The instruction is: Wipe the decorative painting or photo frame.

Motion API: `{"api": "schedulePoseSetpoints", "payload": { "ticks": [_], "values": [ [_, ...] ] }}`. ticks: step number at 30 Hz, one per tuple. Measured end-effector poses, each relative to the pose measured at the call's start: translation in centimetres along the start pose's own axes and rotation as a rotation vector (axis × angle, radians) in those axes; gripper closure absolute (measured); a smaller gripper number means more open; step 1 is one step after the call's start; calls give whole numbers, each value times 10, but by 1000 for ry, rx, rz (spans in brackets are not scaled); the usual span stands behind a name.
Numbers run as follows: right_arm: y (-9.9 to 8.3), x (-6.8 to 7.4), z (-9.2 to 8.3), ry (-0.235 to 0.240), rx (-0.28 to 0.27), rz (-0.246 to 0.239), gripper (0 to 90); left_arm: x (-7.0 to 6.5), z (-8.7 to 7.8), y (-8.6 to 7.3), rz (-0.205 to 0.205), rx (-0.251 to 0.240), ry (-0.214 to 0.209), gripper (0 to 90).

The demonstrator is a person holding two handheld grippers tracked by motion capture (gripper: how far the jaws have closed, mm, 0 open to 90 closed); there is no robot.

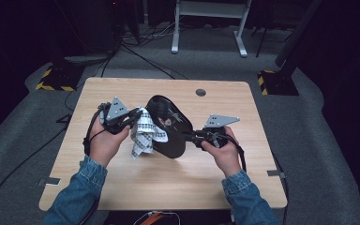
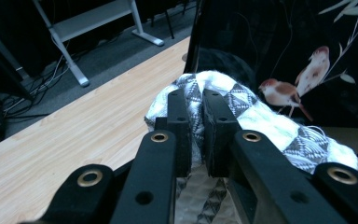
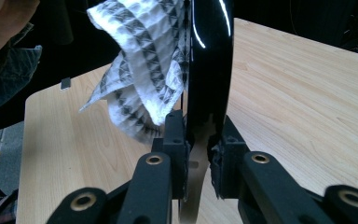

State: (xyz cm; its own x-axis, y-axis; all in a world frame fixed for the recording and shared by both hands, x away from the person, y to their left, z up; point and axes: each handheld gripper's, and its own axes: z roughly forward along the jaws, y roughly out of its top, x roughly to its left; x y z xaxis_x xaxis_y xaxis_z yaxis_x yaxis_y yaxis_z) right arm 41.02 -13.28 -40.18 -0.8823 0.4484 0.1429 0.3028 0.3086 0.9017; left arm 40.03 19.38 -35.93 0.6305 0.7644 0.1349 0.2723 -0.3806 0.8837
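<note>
Black glossy tray: an oval lacquered tray [image 1: 168, 126] with painted birds and pale leaves on its face is held up off the table, tilted on edge between the two grippers, roughly over the middle of the tabletop.
Painted face: in the left gripper view the tray [image 2: 284, 56] shows two brown and white birds on a thin branch, with the cloth pressed against the dark surface just below them.
Cloth: a white rag with a grey triangle pattern [image 1: 145, 131] is bunched against the tray's left side; its loose end hangs down toward the table.
Left gripper: the left gripper [image 1: 130, 119] has its jaws nearly together, pinching a fold of the patterned cloth [image 2: 261, 126]; the black pads [image 2: 179, 116] bite into the fabric and push it onto the tray.
Right gripper: the right gripper [image 1: 190, 136] clamps the tray's rim, one jaw on each face of the thin black edge [image 3: 209, 70], which stands upright between the pads [image 3: 175, 135].
Cloth from the right: the rag [image 3: 144, 65] hangs beside the tray's far face, touching it.
Table: a light wooden table [image 1: 122, 183] with a round cable hole [image 1: 200, 92] near its far edge lies under the work.
Hands: a person's hands in blue denim sleeves [image 1: 86, 176] hold both tools from the near side.
</note>
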Motion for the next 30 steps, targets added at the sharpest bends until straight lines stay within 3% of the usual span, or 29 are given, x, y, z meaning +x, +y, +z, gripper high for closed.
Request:
{"api": "schedulePoseSetpoints", "payload": {
  "ticks": [13, 30],
  "values": [
    [0, 1, 1, 5, 2, -2, 790, -3, 12, 6, -9, -15, 2, 832],
    [1, 2, 1, -11, 8, 3, 792, -7, 13, 13, -16, -25, -14, 832]
  ]
}}
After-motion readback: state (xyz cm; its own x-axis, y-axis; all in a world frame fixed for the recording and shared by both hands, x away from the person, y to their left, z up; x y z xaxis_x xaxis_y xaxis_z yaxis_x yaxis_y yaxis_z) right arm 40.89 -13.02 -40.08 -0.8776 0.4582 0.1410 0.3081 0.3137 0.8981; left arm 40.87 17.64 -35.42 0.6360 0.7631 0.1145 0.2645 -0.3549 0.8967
